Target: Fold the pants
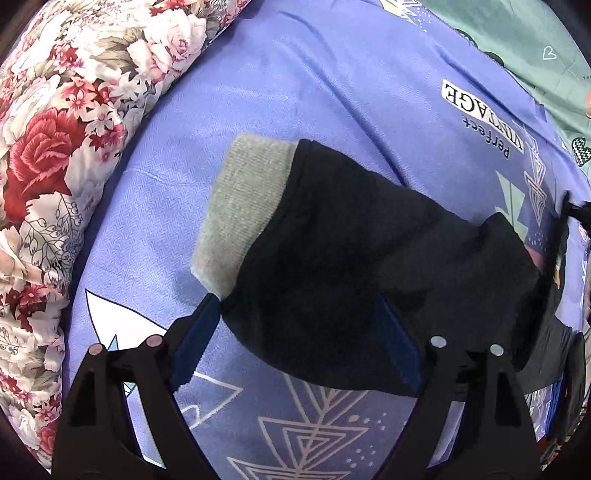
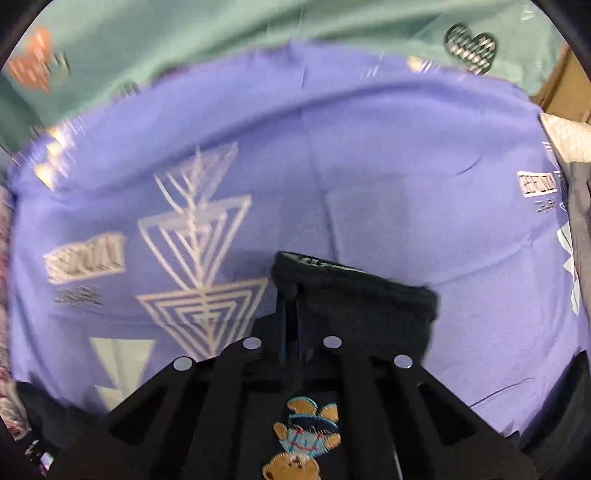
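Note:
The pants (image 1: 354, 258) are black with a grey ribbed cuff (image 1: 243, 206) and lie on a purple patterned sheet (image 1: 314, 92). My left gripper (image 1: 299, 317) is open, its blue-padded fingers (image 1: 195, 339) straddling the leg end just below the cuff. In the right wrist view my right gripper (image 2: 291, 295) is shut on a black edge of the pants (image 2: 354, 295), held above the sheet (image 2: 369, 166). A bear patch (image 2: 303, 443) on the pants shows below that gripper.
A floral quilt (image 1: 62, 166) lies bunched along the left. A green sheet with hearts (image 2: 221, 29) lies beyond the purple one. A grey and white cloth (image 2: 576, 184) sits at the right edge.

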Available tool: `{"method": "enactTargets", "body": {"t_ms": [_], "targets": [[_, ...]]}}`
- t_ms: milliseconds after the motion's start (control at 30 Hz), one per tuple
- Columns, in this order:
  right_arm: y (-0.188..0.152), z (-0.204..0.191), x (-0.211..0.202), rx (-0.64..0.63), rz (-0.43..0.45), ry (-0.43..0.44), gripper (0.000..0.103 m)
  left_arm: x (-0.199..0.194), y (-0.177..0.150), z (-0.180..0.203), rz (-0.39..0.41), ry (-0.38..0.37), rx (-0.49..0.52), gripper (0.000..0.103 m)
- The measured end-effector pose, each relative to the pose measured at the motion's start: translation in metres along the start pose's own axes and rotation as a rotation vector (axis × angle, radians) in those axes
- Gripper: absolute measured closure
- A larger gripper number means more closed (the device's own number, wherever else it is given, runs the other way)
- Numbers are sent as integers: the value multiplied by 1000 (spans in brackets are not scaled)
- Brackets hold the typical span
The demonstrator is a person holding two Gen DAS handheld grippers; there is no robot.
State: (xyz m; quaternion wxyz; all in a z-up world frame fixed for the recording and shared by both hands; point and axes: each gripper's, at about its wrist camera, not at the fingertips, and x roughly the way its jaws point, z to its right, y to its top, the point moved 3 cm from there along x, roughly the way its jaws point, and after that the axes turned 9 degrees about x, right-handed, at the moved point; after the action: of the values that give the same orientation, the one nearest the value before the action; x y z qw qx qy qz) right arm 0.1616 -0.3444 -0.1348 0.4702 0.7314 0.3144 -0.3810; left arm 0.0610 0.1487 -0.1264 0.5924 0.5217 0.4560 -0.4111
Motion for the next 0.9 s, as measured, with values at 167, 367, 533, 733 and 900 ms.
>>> {"method": "enactTargets", "body": {"t_ms": [167,367,533,733,900], "targets": [[-11,53,-111,124,153,207,99,9,1,-2,-23,10,10,17],[-60,120,-197,160,219,235,99,23,1,-2,-61,23,2,17],[-123,188,-199,310,157,195,99,25,7,12,-60,58,78,17],[-198,242,-131,458,-8,89,99,23,11,10,-63,63,90,17],[-225,261,-104,533,-102,47,85,19,14,0,-54,57,67,17]]}}
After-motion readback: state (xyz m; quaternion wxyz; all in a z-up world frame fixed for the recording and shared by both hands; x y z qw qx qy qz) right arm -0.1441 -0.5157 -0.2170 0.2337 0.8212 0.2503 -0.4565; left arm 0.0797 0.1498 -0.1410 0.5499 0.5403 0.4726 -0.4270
